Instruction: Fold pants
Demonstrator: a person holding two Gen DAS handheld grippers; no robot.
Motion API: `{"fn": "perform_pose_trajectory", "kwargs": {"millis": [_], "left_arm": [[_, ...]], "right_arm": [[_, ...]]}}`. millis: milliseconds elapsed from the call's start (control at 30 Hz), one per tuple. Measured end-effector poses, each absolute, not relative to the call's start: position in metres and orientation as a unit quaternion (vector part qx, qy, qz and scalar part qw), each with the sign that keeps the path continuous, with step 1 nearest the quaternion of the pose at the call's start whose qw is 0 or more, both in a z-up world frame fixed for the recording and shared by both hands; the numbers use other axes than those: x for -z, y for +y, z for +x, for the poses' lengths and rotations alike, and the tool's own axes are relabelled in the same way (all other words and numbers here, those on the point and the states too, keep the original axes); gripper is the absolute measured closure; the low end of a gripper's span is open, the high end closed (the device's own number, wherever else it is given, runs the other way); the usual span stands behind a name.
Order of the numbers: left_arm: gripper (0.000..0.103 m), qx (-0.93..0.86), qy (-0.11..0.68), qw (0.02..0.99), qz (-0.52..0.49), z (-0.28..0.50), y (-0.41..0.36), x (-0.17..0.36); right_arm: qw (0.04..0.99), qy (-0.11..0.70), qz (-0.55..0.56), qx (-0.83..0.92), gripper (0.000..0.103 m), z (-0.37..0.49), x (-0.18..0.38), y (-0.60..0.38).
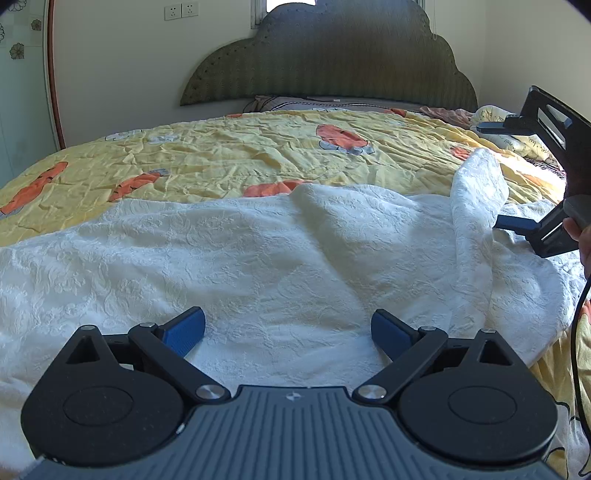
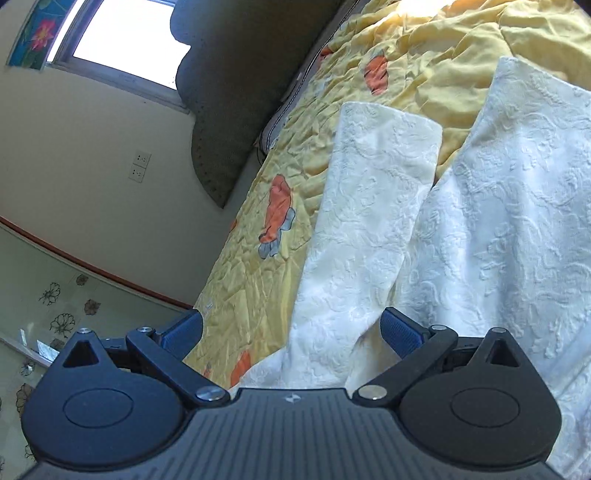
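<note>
no readable text or numbers — small embossed logo on gripper body [image 1: 291,396], unreadable

A home bedroom is showing here — a bed is lying under a crumpled yellow quilt [image 1: 229,155] printed with orange cartoon shapes, backed by a scalloped padded headboard [image 1: 332,62]. Daylight is coming through a window [image 2: 125,33], and wall sockets [image 1: 181,11] are sitting on the cream wall — plainly domestic.
</note>
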State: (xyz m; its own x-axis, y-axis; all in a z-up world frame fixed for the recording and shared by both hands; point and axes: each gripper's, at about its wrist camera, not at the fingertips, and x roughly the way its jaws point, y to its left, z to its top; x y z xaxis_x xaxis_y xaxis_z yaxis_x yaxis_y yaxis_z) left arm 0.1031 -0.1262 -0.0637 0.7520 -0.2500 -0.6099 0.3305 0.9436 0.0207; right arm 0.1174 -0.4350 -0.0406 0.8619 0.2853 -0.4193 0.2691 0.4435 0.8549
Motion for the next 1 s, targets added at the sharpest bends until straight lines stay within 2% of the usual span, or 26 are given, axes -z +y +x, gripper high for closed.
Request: {"fn": "perform_pose_trajectory", "kwargs": {"millis": [133,300,467,600,733,800,1000], "left_arm": [[0.004,0.155,0.316,0.934,0.064,0.103,-0.126,0.064],[0.004,0.155,0.316,0.934,0.064,0.103,-0.126,0.064],[0.004,0.155,0.316,0.934,0.064,0.103,-0.126,0.064],[0.004,0.156,0.317,0.933,0.064,0.103,-0.127,0.064],[0.004,0.156,0.317,0.933,0.064,0.103,-0.127,0.063],[0.004,0.156,0.317,0.933,0.064,0.103,-0.127,0.063],[0.004,0.156,0.317,0.933,0.064,0.103,-0.127,0.064]], "right_arm": [[0.808,0.243,0.537,-0.002,0.0,0.126,0.04,-0.44],[0.845,0.157,0.511,0.007,0.0,0.124,0.032,-0.458],[0.826,0.184,0.532,0.012,0.0,0.15,0.039,-0.477],[0.813,0.176,0.554,0.039,0.0,0.131,0.03,-0.481],[0.78,0.271,0.564,-0.002,0.0,0.117,0.041,-0.459],[0.779,0.288,0.556,-0.02,0.0,0.115,0.047,-0.444],[0.817,0.227,0.527,-0.051,0.0,0.129,0.028,-0.438]]}}
